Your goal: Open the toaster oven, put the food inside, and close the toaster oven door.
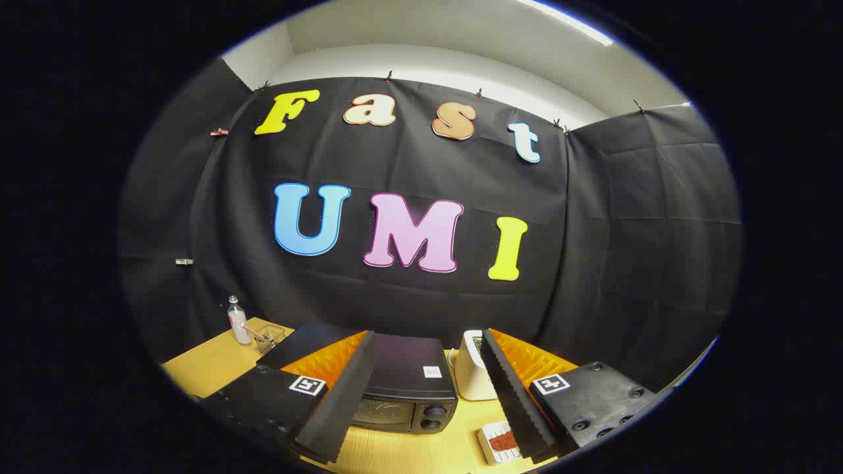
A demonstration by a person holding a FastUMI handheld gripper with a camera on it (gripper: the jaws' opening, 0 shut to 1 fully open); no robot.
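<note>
No wording, brand or number can be made out. A small white sticker [432,372] is seen on top of the toaster oven [408,359], too small to be read. A square black-and-white coded marker [307,385] is carried behind each finger of the gripper [428,451], whose fingers are held wide apart, with nothing gripped.

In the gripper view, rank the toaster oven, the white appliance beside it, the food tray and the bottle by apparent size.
1. Toaster oven, between the open tongs.
2. White appliance.
3. Food tray and bottle: look alike; the tray is nearer and partly hidden, so unranked.
</note>
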